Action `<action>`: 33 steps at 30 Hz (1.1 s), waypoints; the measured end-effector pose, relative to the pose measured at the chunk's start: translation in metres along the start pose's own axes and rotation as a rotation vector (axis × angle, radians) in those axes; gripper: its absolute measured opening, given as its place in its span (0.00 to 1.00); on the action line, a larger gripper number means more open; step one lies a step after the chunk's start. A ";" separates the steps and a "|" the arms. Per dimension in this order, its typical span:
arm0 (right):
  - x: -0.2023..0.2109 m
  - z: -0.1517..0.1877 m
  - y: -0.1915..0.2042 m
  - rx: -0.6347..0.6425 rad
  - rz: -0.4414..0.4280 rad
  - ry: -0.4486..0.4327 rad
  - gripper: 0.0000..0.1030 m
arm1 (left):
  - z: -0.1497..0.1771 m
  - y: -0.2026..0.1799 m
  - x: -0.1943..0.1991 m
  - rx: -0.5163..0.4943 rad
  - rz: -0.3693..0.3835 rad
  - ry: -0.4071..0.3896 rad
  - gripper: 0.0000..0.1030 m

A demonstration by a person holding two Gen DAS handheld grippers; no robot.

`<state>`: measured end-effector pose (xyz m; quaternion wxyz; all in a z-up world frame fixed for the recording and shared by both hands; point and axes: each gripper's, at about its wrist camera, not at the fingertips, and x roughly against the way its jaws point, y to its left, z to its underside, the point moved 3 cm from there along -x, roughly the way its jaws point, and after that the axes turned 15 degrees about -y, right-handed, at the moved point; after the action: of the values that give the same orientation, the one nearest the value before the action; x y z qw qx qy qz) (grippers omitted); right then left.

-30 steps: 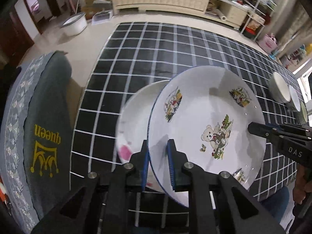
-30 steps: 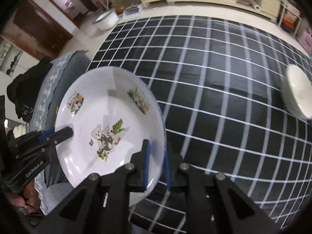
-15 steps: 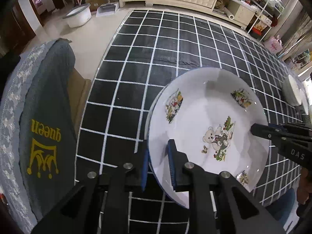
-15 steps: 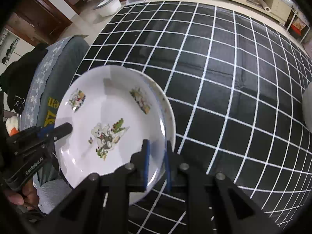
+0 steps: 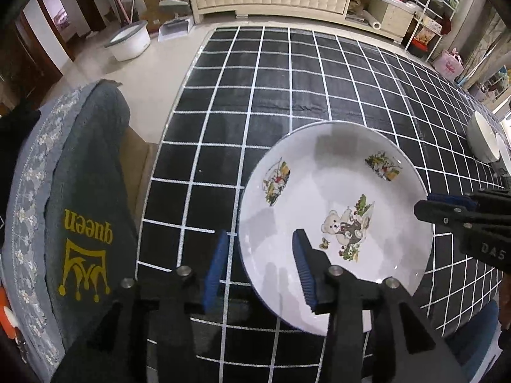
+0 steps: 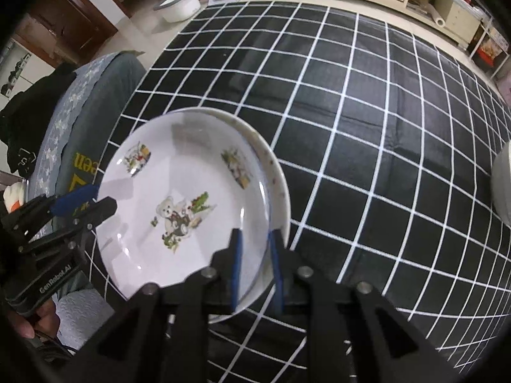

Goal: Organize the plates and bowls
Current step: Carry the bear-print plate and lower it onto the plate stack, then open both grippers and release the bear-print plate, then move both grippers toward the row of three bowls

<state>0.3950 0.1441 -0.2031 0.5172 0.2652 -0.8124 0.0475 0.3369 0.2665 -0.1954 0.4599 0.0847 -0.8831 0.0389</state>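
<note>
In the left wrist view we see a glossy white teddy-bear plate (image 5: 335,217), round and shallow, lying on the black grid-checked tablecloth (image 5: 287,79). Our left gripper (image 5: 260,255) has just been opening; its ribbed blue pads straddle the rim without pressing. White bowls (image 5: 482,137) are cut off at the right edge.

In the right wrist view the plate sits on a second plate (image 6: 278,185), mostly hidden beneath. Our right gripper (image 6: 255,255), jaws just parted, brackets both rims loosely.
</note>
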 end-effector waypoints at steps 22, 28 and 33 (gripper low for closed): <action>0.165 0.034 -0.088 -0.125 0.175 -0.274 1.00 | -0.019 -0.126 0.096 -0.070 0.152 -0.213 0.94; 0.220 0.053 -0.113 -0.148 0.247 -0.370 1.00 | -0.028 -0.176 0.135 -0.113 0.199 -0.304 1.00; 0.265 0.072 -0.134 -0.158 0.313 -0.442 1.00 | -0.031 -0.213 0.169 -0.137 0.246 -0.370 1.00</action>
<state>0.3143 -0.0965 -0.0335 0.3329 0.0994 -0.9377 0.0045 0.3066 0.0423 -0.0415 0.2864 -0.0494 -0.9567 0.0187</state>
